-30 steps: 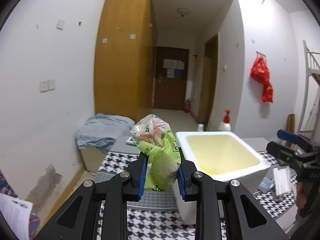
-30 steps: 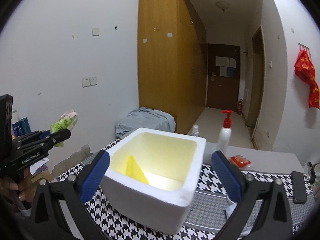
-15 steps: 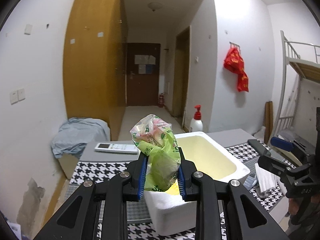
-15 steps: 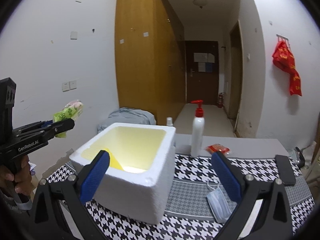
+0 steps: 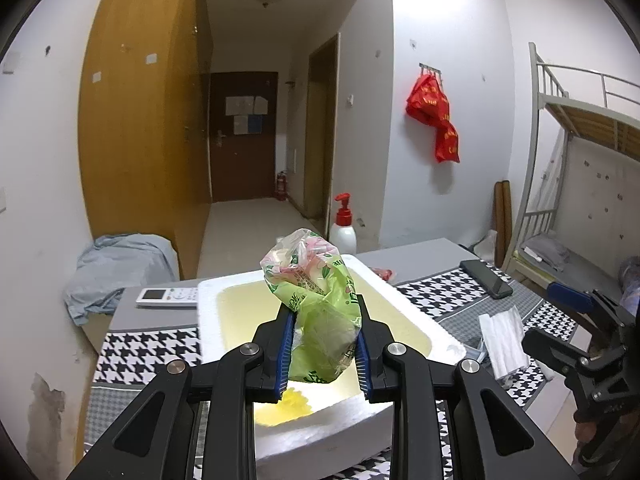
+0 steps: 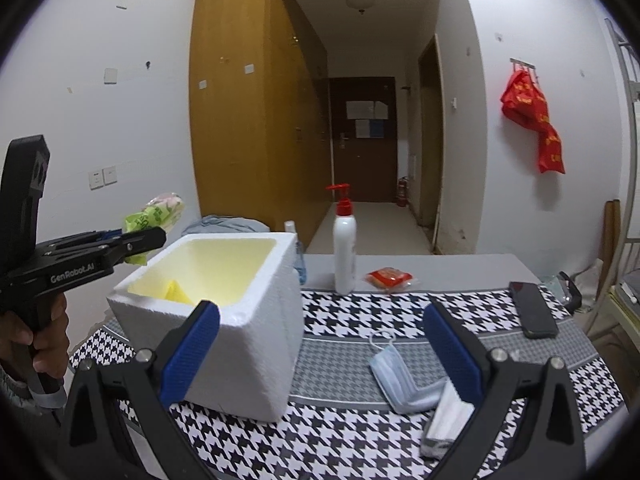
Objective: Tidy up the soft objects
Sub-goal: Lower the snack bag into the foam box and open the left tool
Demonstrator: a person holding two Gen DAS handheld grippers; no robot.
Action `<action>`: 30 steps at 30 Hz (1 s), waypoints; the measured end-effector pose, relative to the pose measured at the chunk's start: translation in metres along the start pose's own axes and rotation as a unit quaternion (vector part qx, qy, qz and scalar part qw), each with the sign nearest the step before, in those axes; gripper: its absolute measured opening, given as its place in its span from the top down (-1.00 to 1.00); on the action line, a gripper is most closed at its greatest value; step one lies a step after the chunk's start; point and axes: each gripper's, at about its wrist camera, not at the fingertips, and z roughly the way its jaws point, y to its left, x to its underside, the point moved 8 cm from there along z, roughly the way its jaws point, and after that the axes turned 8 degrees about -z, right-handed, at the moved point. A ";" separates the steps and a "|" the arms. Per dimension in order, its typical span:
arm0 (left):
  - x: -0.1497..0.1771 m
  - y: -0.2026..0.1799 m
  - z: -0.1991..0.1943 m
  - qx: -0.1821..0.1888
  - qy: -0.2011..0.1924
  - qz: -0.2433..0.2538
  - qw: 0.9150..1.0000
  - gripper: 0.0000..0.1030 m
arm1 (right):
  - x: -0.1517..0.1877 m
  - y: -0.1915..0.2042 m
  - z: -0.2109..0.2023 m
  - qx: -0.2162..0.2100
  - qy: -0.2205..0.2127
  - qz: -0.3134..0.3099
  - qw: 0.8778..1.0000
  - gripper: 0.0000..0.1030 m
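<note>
My left gripper (image 5: 322,344) is shut on a crumpled green and pink plastic pack (image 5: 316,308) and holds it above the open white foam box (image 5: 416,320). The box's inside is yellow, with a yellow item (image 6: 176,294) at the bottom. In the right wrist view the left gripper (image 6: 156,236) with the pack (image 6: 154,214) hovers over the box's (image 6: 248,344) left rim. My right gripper (image 6: 320,356) is open and empty, to the right of the box, above a blue face mask (image 6: 394,376) and a folded white cloth (image 6: 446,416).
On the houndstooth tablecloth (image 6: 360,312) stand a white pump bottle (image 6: 345,252), a red packet (image 6: 390,278) and a black phone (image 6: 534,314). A white remote (image 5: 166,297) lies behind the box. A bunk bed (image 5: 580,184) stands at the right.
My left gripper has carried the pack to the right, from beside the box to above its opening. My right gripper has shifted right, away from the box, and stays open.
</note>
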 end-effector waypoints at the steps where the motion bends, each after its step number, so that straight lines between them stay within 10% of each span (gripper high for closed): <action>1: -0.001 -0.002 0.003 0.002 0.002 0.002 1.000 0.45 | 0.000 -0.002 0.000 0.003 0.001 0.001 1.000 -0.99; 13: -0.001 -0.002 0.036 -0.012 0.033 -0.007 0.999 0.39 | 0.019 -0.028 -0.008 0.023 0.011 0.028 0.999 -0.99; 21: -0.002 0.002 0.036 -0.043 0.016 -0.010 0.999 -0.64 | 0.027 -0.045 -0.011 0.031 0.012 0.044 0.998 -0.99; 30: -0.005 -0.012 0.003 -0.025 -0.023 -0.032 0.999 -0.92 | 0.033 -0.056 -0.020 0.040 0.012 0.052 0.998 -0.99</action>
